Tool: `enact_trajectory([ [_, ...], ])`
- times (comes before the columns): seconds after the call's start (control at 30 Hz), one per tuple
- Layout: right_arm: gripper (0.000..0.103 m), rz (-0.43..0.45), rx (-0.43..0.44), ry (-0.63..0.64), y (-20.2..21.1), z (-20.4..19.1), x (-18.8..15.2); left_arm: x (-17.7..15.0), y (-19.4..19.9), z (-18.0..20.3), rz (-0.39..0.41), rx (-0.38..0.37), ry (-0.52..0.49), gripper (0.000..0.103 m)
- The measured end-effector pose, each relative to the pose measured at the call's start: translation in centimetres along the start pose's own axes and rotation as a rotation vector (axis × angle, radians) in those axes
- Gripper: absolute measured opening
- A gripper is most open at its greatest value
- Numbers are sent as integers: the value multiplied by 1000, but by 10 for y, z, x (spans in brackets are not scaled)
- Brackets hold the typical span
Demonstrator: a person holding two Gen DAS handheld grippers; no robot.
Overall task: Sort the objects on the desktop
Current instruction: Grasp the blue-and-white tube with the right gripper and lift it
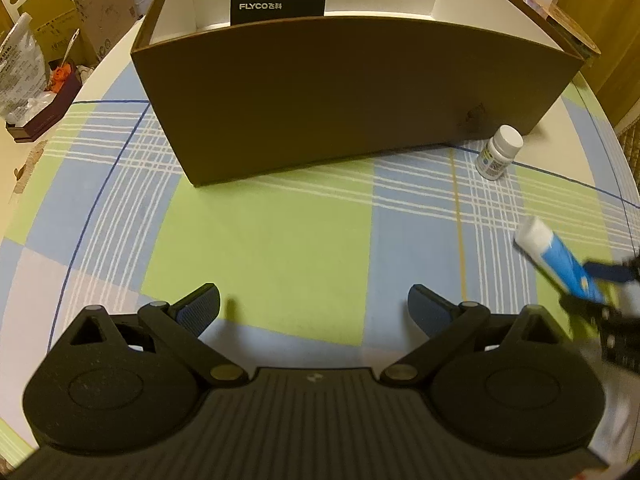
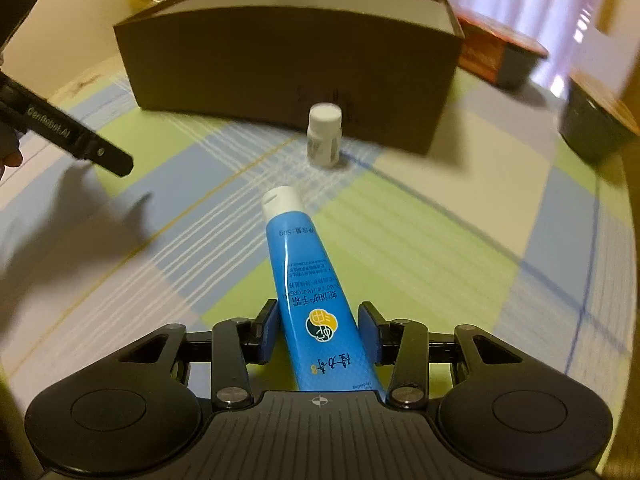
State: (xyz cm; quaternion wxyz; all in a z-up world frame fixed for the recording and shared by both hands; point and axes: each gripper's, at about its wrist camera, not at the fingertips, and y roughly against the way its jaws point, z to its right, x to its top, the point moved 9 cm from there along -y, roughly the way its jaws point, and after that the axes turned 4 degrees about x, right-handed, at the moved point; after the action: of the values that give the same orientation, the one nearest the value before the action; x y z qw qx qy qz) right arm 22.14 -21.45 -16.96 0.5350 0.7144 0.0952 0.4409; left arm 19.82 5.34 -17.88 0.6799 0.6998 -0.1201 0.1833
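Blue hand-cream tube (image 2: pixel 310 280) lay between my right claw's (image 2: pixel 318 334) pads, not yet pinched, cap toward the brown box (image 2: pixel 288 68) at upper centre; my left claw (image 1: pixel 314 308) gaped empty.

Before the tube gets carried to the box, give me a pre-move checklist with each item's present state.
1. Blue tube between the right gripper pads: ok.
2. Pads pressing firmly on it: cannot tell; slight gaps seem to show.
3. Tube cap on: ok.
4. Brown box open on top: ok.
5. Small white bottle standing between tube and box, must be cleared: not ok.
6. Left gripper open, empty, off to the side: ok.
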Motion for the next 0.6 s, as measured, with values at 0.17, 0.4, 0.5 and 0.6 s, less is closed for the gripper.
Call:
enact_trajectory([
  [0.17,60,5,25,-17,-1,-18,-1,0,1,5,6,-12,-7,99],
  [0.4,55,54,18,-56,-14,-17,18,0,7,8,20,-22,-27,99],
  [0.5,34,56,-6,-82,-15,-15,23,-3,8,8,20,-25,-33,99],
  [0.6,33,64,-50,-150,-11,-6,19,-4,9,12,24,-35,-44,99],
])
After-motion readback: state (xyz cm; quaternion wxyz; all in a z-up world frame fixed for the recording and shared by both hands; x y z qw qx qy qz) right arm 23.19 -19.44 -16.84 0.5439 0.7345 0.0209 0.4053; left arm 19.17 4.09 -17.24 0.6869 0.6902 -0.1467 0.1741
